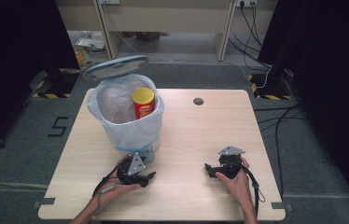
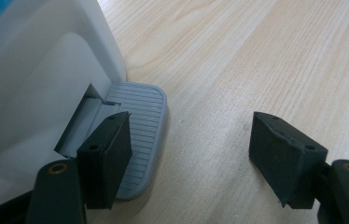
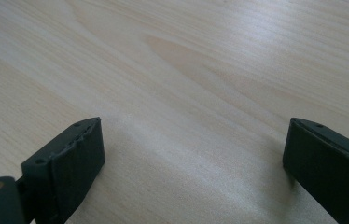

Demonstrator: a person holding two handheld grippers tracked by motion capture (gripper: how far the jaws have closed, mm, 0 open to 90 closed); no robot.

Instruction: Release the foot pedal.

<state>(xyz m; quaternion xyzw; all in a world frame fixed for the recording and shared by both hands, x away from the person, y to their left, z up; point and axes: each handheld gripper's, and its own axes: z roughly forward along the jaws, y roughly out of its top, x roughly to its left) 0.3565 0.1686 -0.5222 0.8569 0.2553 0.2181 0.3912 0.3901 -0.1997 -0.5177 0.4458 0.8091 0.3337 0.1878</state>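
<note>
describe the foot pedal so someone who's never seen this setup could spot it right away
Start at the white bin with its lid up, on the left half of the wooden table. At the foot of its near side, a flat grey pedal sticks out onto the tabletop, under one jaw of the left gripper. Its ribbed grey surface stands apart from the smooth white wall.

White pedal bin [image 1: 130, 126], lid up, grey pedal [image 2: 140, 135] pressed, yellow-lidded can [image 1: 143, 102] inside

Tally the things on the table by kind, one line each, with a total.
Pedal bin, lid up, bag-lined: 1
Yellow-lidded canister standing in the bin: 1
Hand-held grippers, left with one jaw over the grey pedal, right: 2
Total: 4
</note>
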